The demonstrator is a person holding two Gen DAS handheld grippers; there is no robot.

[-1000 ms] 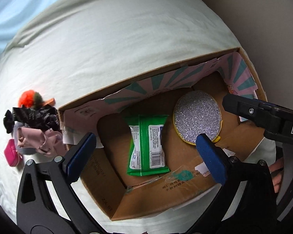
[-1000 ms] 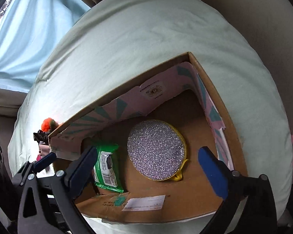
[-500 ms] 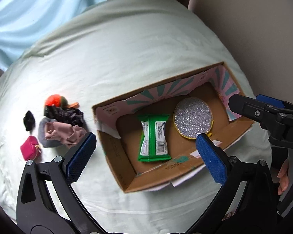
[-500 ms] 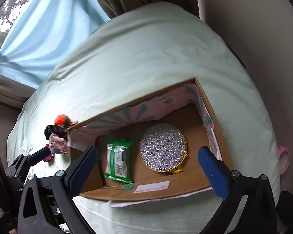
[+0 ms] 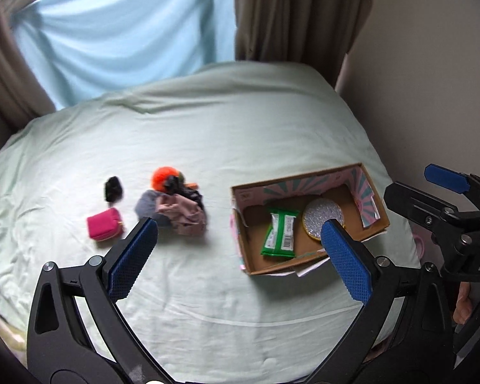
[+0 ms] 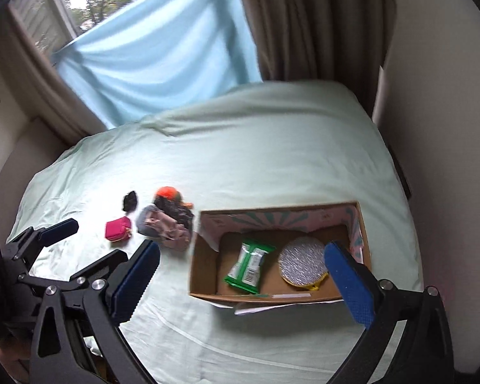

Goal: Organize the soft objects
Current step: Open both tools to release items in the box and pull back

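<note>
1. A brown cardboard box [image 5: 307, 249] sits on the right side of the bed. Its inside walls are pink with teal stripes. It is open on top.
2. In the box lies a green packet [image 5: 280, 235] on the left and a round sparkly pad [image 5: 323, 219] with a yellow edge on the right. The two lie just beside each other.
3. Left of the box, apart from it, is a little pile of soft things [image 5: 176, 208]. It has pink cloth, grey cloth and something black and frilly. An orange fluffy ball [image 5: 163, 177] sits at the far side of the pile.
4. Further left lies a small pink pouch [image 5: 105, 228]. A small black soft thing [image 5: 113, 188] lies just past it, on the far side.
5. The left gripper [image 5: 240, 256] is high over the bed. Its blue fingers are wide apart and hold nothing.
6. The right gripper [image 6: 243, 278] is also up high. Its blue fingers are wide apart and hold nothing too. It is above the near side of the box.
7. The bed has a pale green sheet [image 5: 208, 134] with small wrinkles.
8. Far behind the bed hangs a light blue cloth [image 6: 156, 54] over a window. A brown curtain [image 6: 307, 22] hangs to its right, and a plain wall is on the right.
</note>
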